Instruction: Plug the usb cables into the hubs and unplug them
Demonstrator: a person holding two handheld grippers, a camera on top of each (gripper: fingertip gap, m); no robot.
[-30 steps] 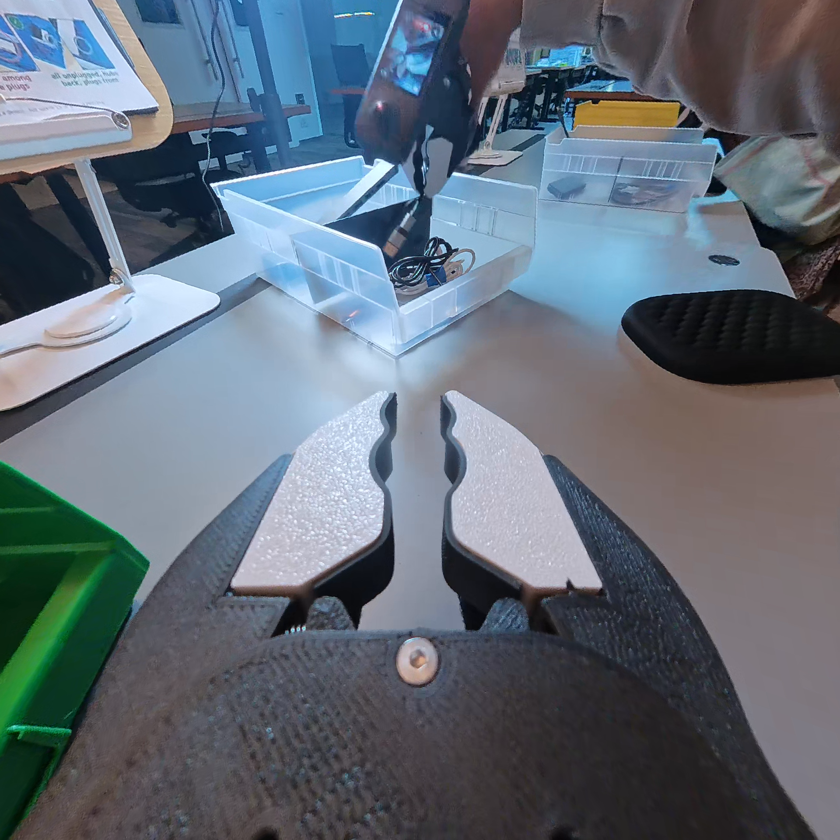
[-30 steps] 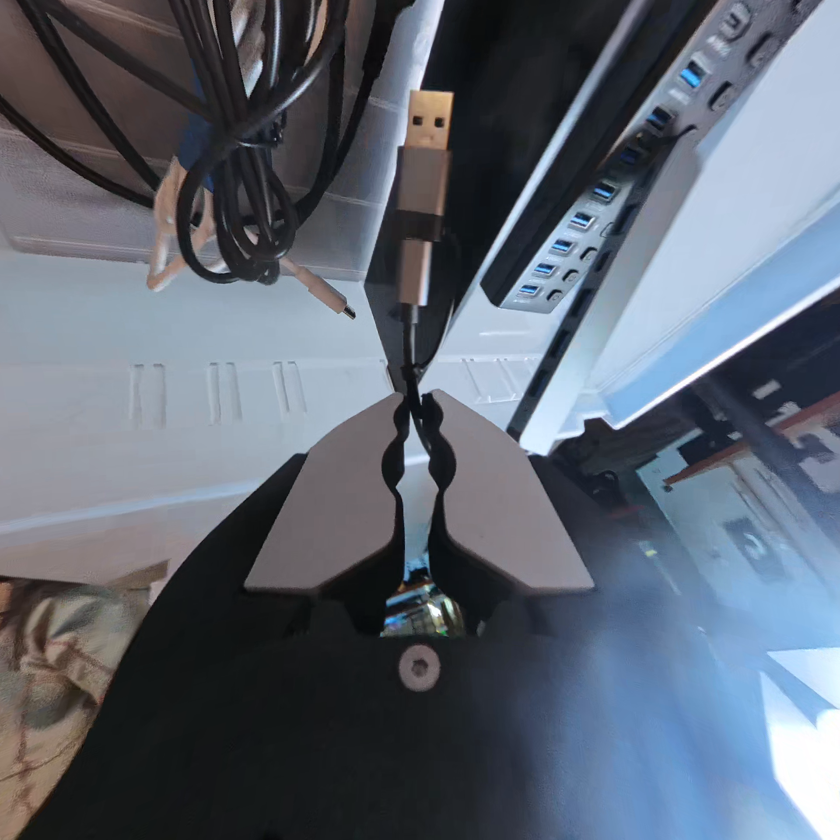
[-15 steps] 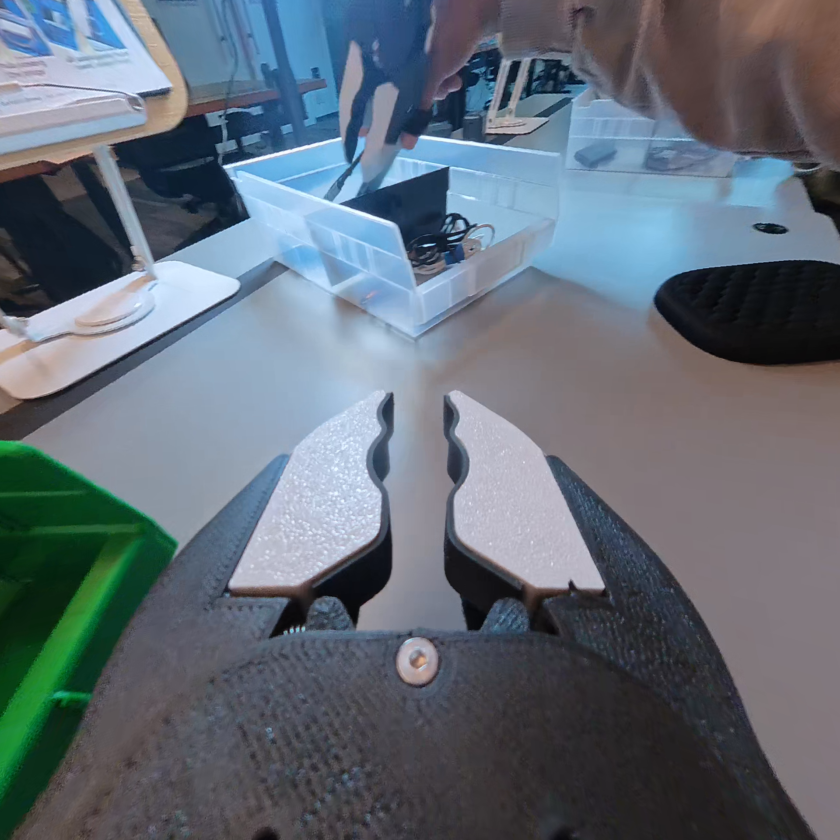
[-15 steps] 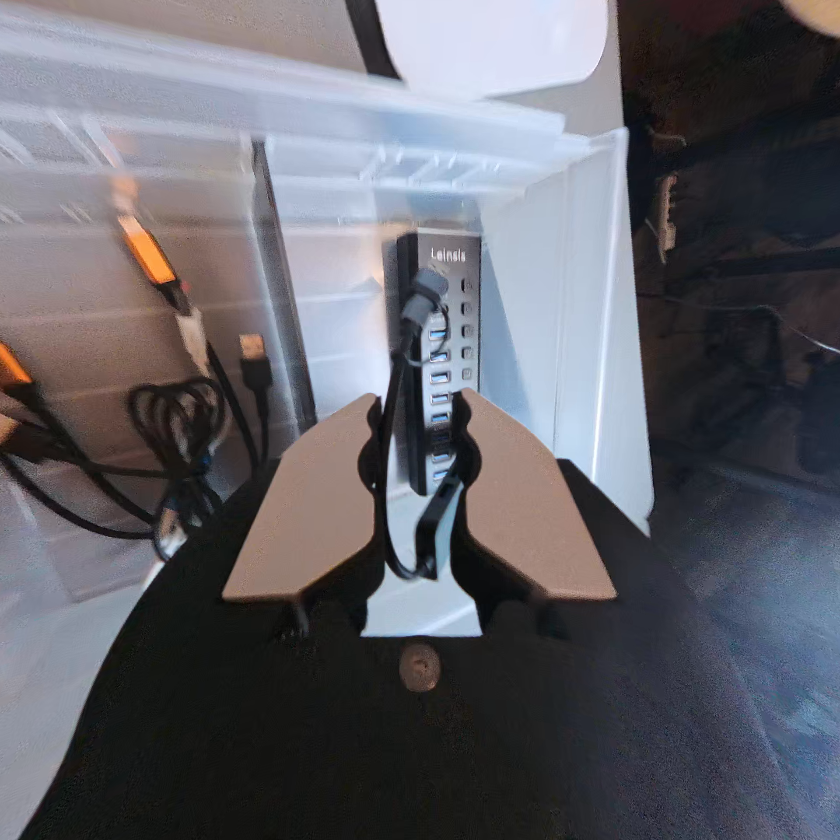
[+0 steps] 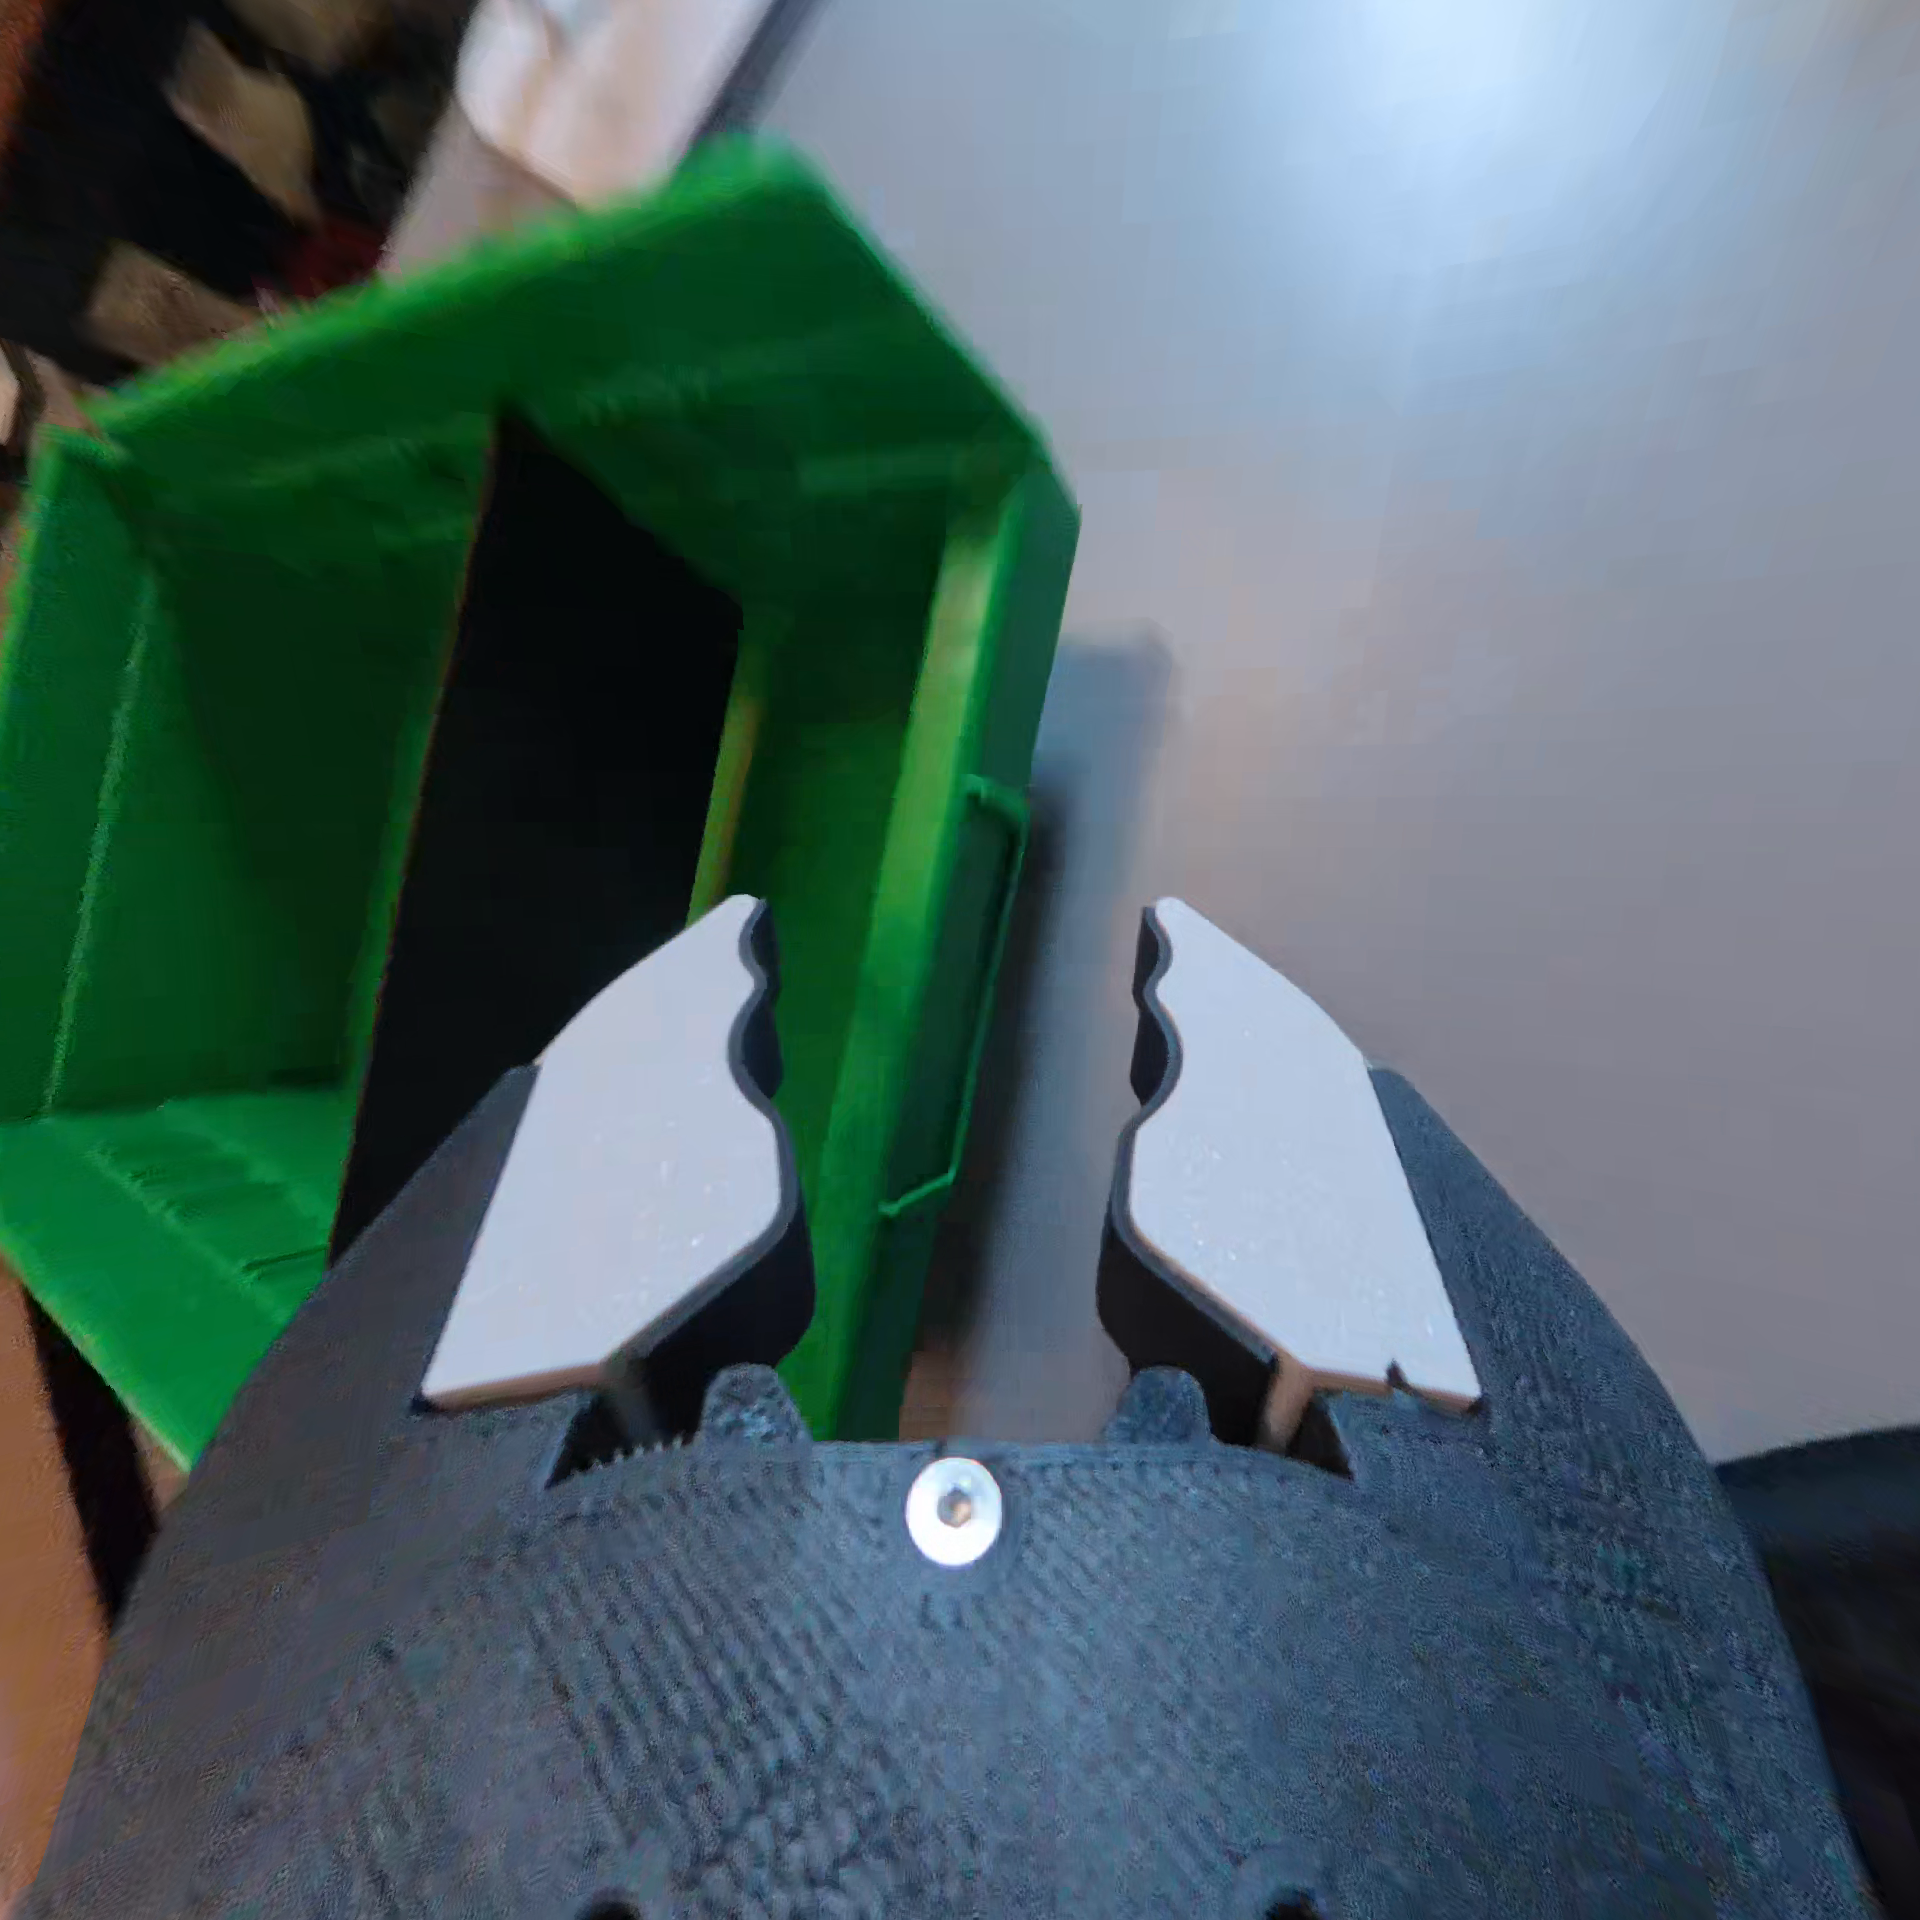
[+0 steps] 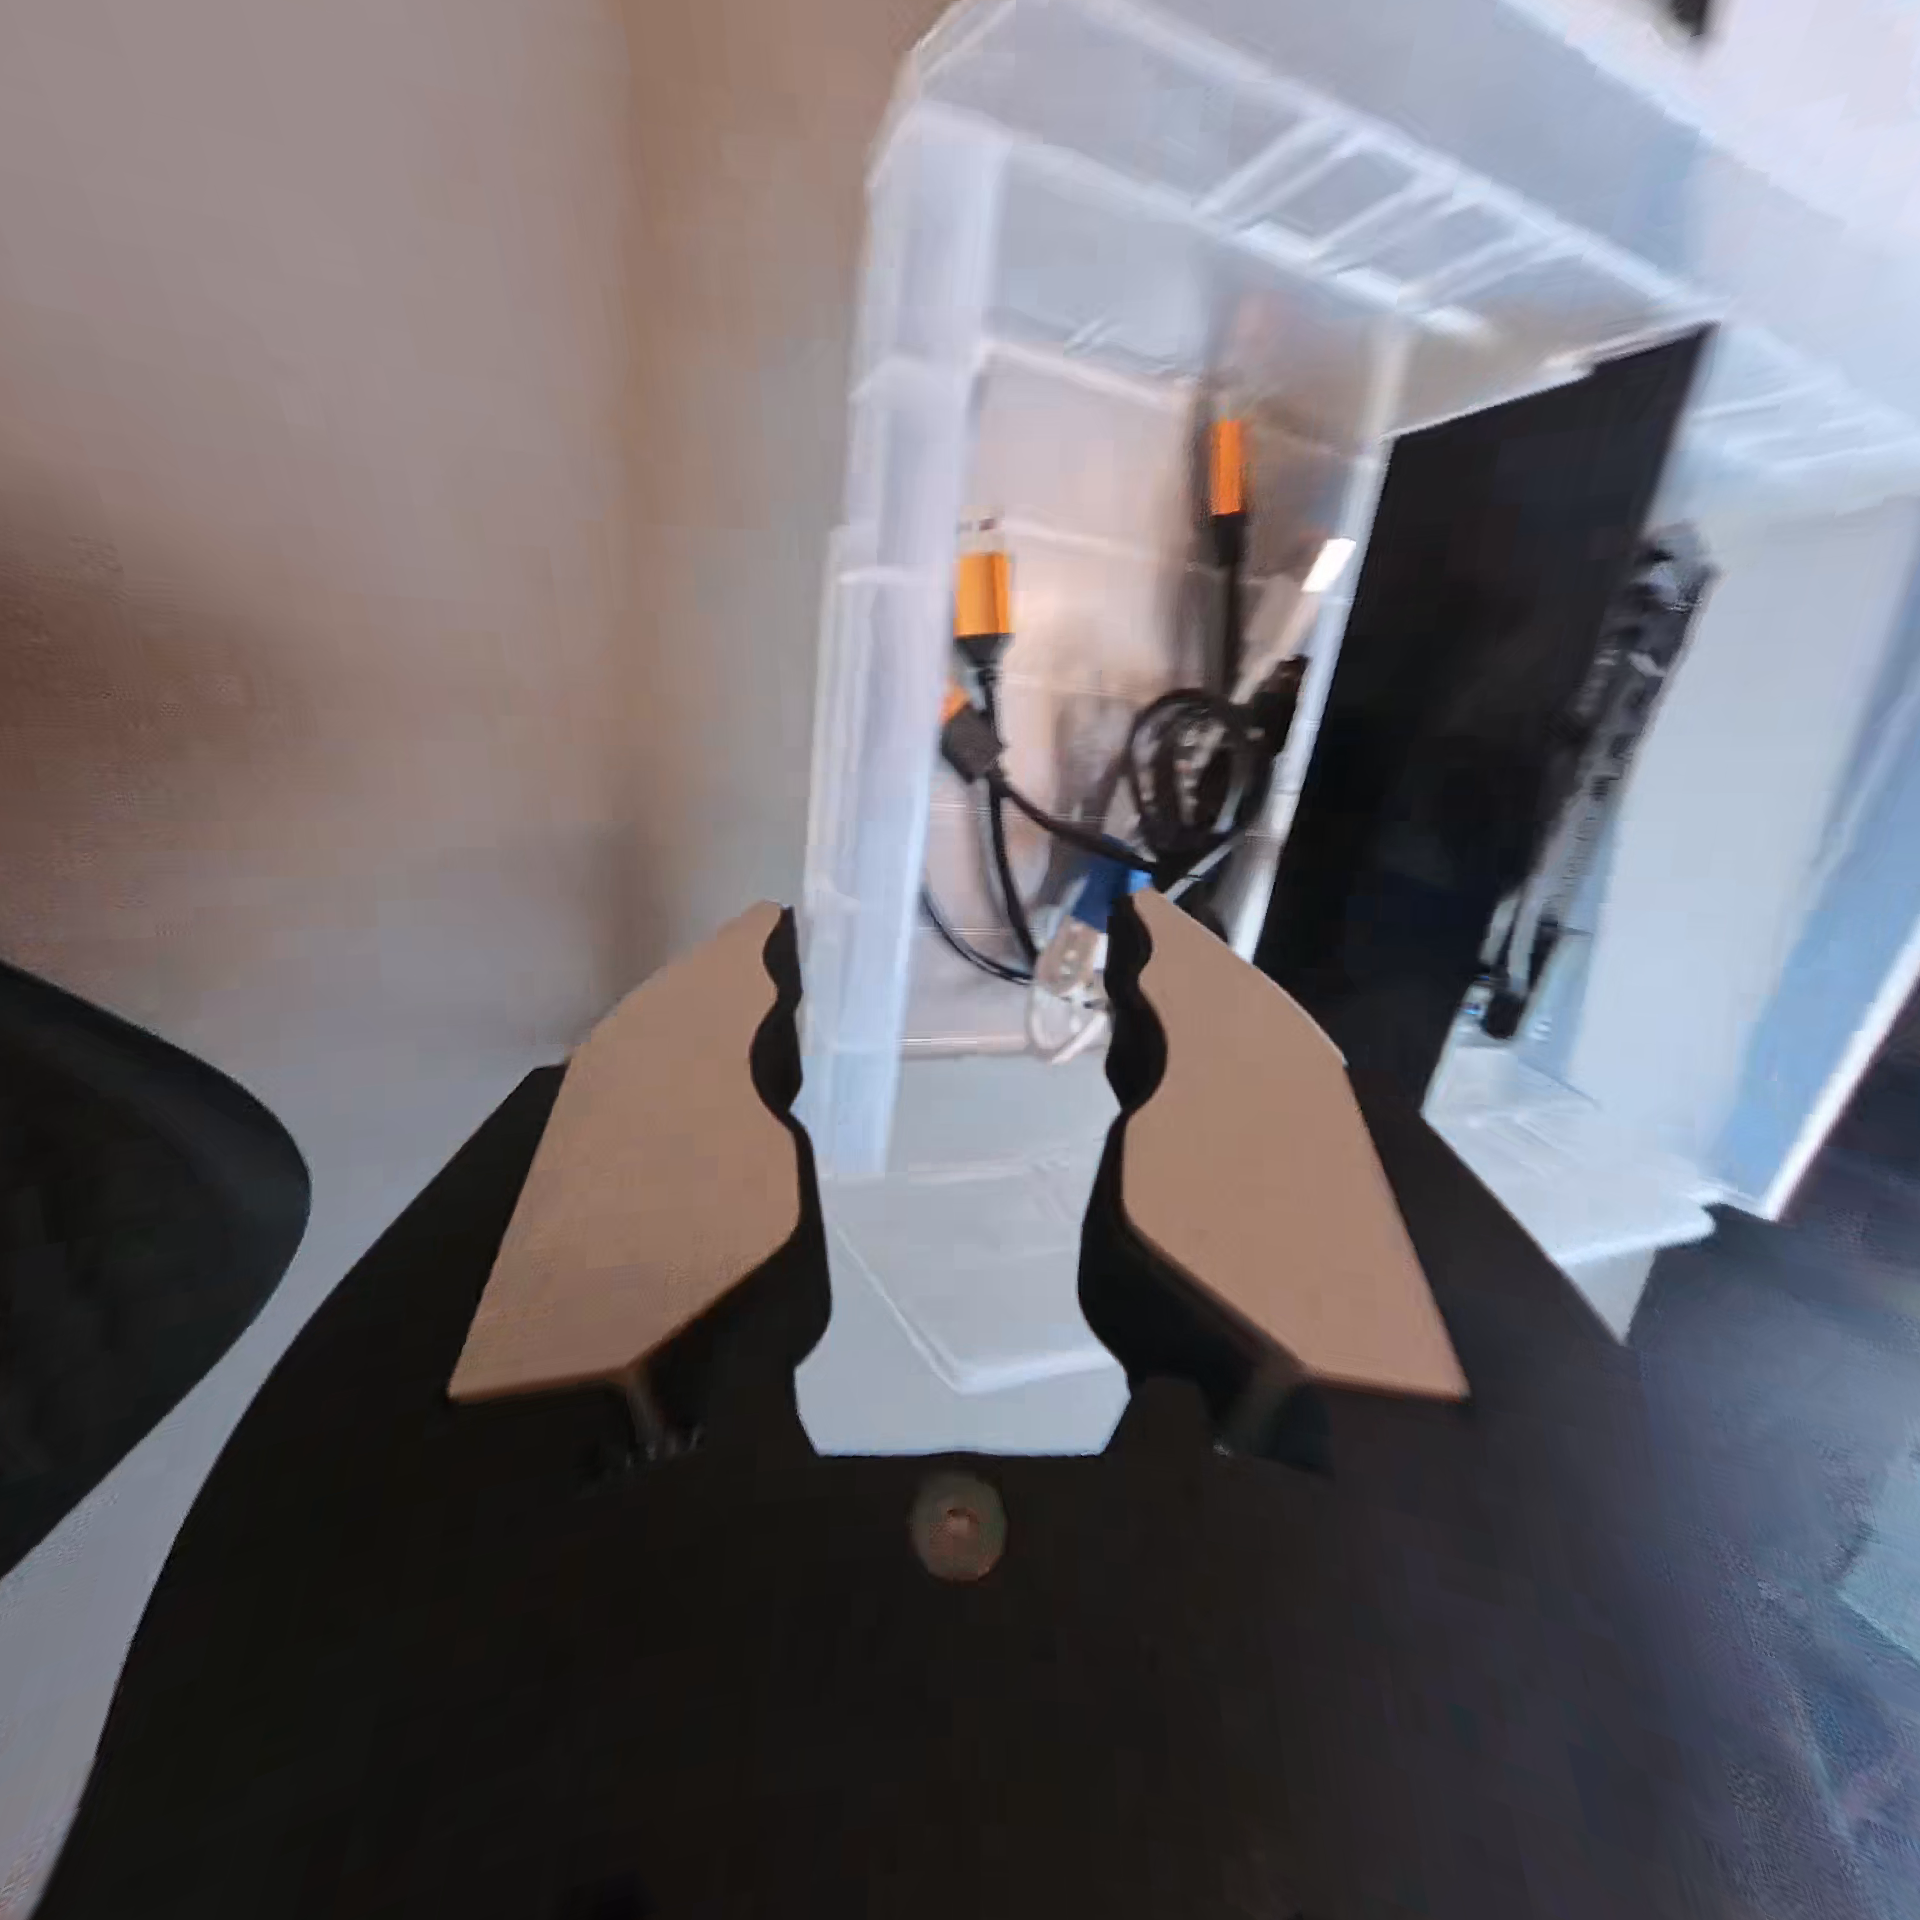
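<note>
In the right wrist view, my right gripper [image 6: 951,914] is open and empty, above the near wall of a clear plastic bin [image 6: 883,727]. The bin holds a tangle of black USB cables [image 6: 1184,758] with orange-sleeved plugs [image 6: 982,597], split by a black divider [image 6: 1455,707]. A dark hub [image 6: 1621,748] with a cable in it lies blurred in the right compartment. In the left wrist view, my left gripper [image 5: 956,914] is open and empty, straddling the right wall of a green bin [image 5: 914,831] with a black divider [image 5: 551,831].
The grey tabletop [image 5: 1455,520] spreads right of the green bin. A black padded rest [image 6: 114,1195] lies at the left of the right wrist view, and a dark edge of it shows in the left wrist view [image 5: 1818,1507]. The table edge and dark floor [image 6: 1787,1403] lie right of the clear bin. Spacing between my two grippers at the tips: around 40 centimeters.
My right gripper let go of the cable, opened and pulled back from the hub. My left gripper opened wide and swung left and down onto the green bin.
</note>
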